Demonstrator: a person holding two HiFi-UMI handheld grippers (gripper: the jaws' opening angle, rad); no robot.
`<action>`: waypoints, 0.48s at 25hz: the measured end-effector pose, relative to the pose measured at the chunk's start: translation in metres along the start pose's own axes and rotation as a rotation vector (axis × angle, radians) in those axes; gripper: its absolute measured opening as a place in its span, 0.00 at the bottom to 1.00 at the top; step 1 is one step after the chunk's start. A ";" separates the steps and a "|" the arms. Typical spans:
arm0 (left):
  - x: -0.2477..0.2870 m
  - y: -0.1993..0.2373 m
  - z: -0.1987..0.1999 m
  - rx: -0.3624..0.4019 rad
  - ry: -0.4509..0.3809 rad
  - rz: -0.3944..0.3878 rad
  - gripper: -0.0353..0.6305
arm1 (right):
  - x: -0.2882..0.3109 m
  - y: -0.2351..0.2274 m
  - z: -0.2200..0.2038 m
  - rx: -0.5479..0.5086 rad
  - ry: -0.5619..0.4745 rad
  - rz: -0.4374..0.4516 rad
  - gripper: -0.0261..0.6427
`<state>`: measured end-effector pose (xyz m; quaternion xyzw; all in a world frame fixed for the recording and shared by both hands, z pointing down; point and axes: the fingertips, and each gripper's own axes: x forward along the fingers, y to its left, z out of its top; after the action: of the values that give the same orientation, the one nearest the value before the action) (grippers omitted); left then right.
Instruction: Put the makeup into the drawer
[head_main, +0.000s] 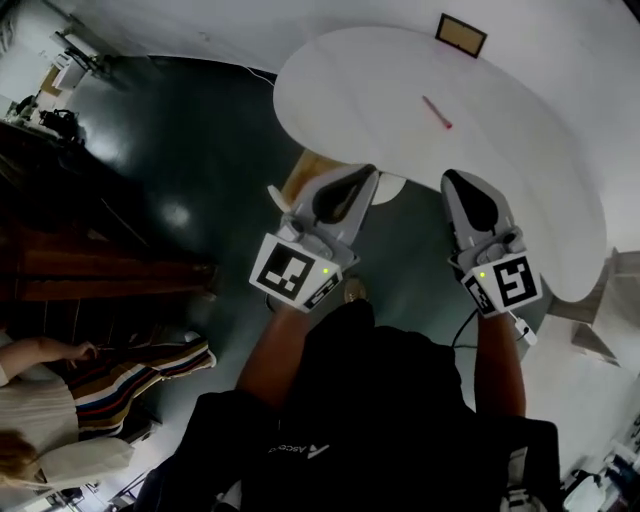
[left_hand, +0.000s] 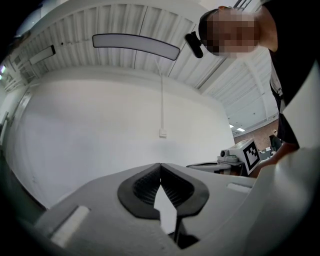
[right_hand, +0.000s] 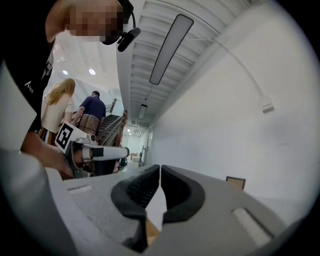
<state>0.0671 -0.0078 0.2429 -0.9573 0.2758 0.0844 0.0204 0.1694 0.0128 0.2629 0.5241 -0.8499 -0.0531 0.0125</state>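
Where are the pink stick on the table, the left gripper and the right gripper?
pink stick (head_main: 437, 112): head view, middle of its length.
left gripper (left_hand: 160, 169): left gripper view, between its jaw tips.
right gripper (right_hand: 160, 170): right gripper view, between its jaw tips.

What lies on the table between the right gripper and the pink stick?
Nothing: the head view shows bare table between right gripper and pink stick.

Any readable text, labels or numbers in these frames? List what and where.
Shirt print: upside down, too small to read.
Left marker cube: black-and-white square pattern, no letters.
Right marker cube: same, no letters.
Nothing else carries legible text.
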 end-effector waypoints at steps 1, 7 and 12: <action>0.004 0.010 -0.001 -0.002 -0.001 -0.008 0.07 | 0.011 -0.003 -0.004 0.000 0.011 -0.004 0.06; 0.038 0.058 -0.015 -0.007 -0.009 -0.054 0.07 | 0.069 -0.040 -0.041 -0.010 0.124 -0.026 0.10; 0.063 0.080 -0.028 -0.019 -0.004 -0.063 0.07 | 0.099 -0.081 -0.082 -0.047 0.290 -0.044 0.15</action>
<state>0.0812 -0.1111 0.2602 -0.9655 0.2449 0.0880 0.0145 0.2035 -0.1177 0.3323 0.5444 -0.8260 0.0028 0.1463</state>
